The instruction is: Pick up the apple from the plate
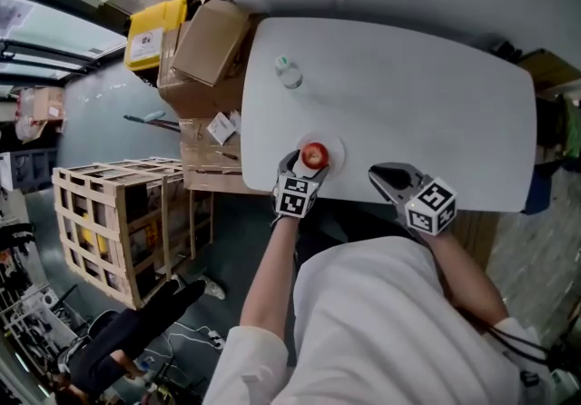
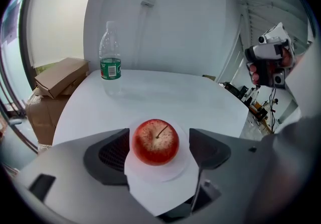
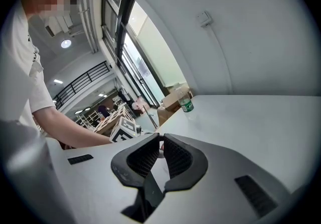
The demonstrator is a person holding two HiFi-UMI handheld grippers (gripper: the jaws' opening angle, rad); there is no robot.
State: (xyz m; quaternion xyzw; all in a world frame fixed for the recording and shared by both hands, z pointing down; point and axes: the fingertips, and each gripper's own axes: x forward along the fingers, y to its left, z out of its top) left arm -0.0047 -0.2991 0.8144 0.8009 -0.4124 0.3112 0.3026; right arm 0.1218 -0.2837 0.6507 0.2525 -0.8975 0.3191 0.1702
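**Left gripper straddles the apple, no grip yet**

Nearest you: the left gripper (image 2: 159,143), jaws spread wide and holding nothing. The apple (image 2: 155,141) stands stem-up on a small white plate (image 2: 170,172) at the near edge of the table (image 2: 165,97). It sits squarely between those jaws, the left pad just beside its skin and the right pad a little apart.

Handling, by the look of it:
- Firm, round, smooth-skinned and moderately heavy.
- Likely to squirt out if you pinch it too high or low.
- Take it across the widest girth, either side of the stem, and close gently to spare bruising.
- The plate may slide.

Your right gripper (image 3: 161,150) is off to the side, well apart from the apple, with its jaws drawn together and empty.
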